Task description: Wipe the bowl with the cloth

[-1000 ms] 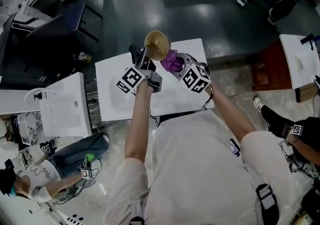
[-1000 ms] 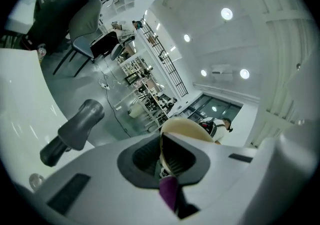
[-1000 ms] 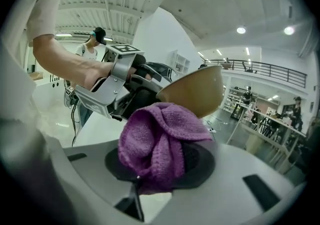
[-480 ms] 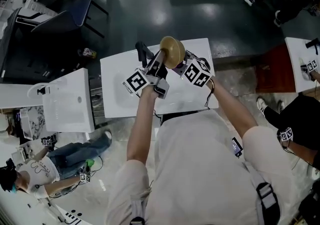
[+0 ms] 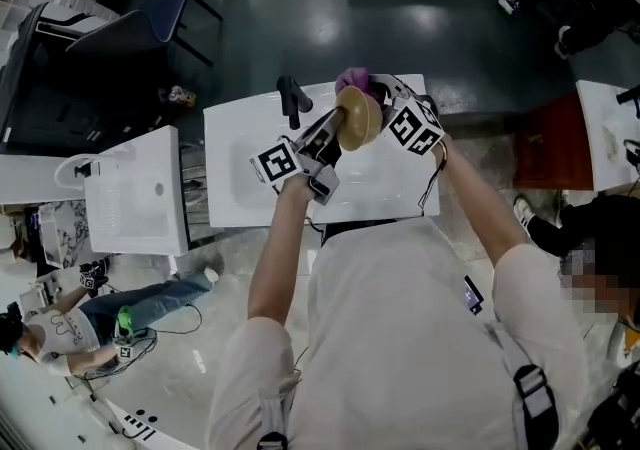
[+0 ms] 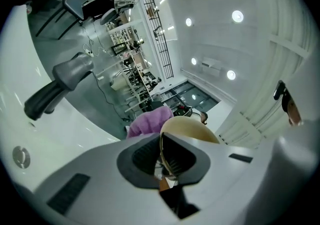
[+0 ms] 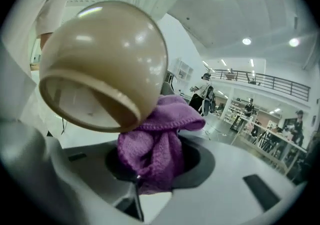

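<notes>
Left tool clamps the bowl by its rim, tilted aloft. Right tool pinches the cloth, which touches the bowl's outer wall on the far side.

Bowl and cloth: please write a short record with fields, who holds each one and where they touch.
bowl: tan, lifted above the white sink
bowl held by: left hand-held gripper, jaws shut on its rim
cloth: purple, bunched
cloth held by: right hand-held gripper, jaws shut on it
contact: cloth touches the bowl's outer wall
</notes>
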A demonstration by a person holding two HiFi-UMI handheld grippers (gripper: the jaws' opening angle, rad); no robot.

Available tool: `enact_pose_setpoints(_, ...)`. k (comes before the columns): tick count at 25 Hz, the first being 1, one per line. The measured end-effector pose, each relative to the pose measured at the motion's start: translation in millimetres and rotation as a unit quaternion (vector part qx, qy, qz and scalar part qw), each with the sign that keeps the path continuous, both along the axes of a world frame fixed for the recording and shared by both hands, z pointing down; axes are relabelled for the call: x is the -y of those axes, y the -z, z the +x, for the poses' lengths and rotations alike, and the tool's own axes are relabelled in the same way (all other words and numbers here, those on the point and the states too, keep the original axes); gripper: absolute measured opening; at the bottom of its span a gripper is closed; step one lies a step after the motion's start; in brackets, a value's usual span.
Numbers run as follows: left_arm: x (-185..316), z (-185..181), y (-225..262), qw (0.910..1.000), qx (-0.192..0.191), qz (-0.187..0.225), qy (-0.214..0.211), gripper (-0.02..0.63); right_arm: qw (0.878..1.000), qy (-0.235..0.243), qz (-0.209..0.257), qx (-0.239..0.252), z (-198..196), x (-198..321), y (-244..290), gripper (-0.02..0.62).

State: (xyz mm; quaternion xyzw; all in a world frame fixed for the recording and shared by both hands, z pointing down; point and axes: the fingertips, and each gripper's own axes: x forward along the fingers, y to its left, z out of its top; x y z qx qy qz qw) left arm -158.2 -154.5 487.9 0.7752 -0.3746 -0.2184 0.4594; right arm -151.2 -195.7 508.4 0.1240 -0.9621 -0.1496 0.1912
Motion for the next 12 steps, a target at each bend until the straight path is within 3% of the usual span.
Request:
enact_pose_setpoints(6,-6.5,-18.5,-27.6,0.9990,0.010,-0.032,0.030,0.020,1.000,-0.013,0.004,0.005,19.3,14.9,7.1,0.120)
enact_pose_setpoints(10,-4.2,-27.5,-23.3,0.9948,-0.073,-0.036,0.060,0.018,1.000,-0.007,0.004,0.007,26.8,8.1,15.3,0.120)
enact_pose_setpoints(12,-1.0,-38.4,-23.8,0.9941,-0.068,-0.033,0.077,0.018,1.000,-0.002,0.002,0.007,26.5,0.4,14.7,0.120)
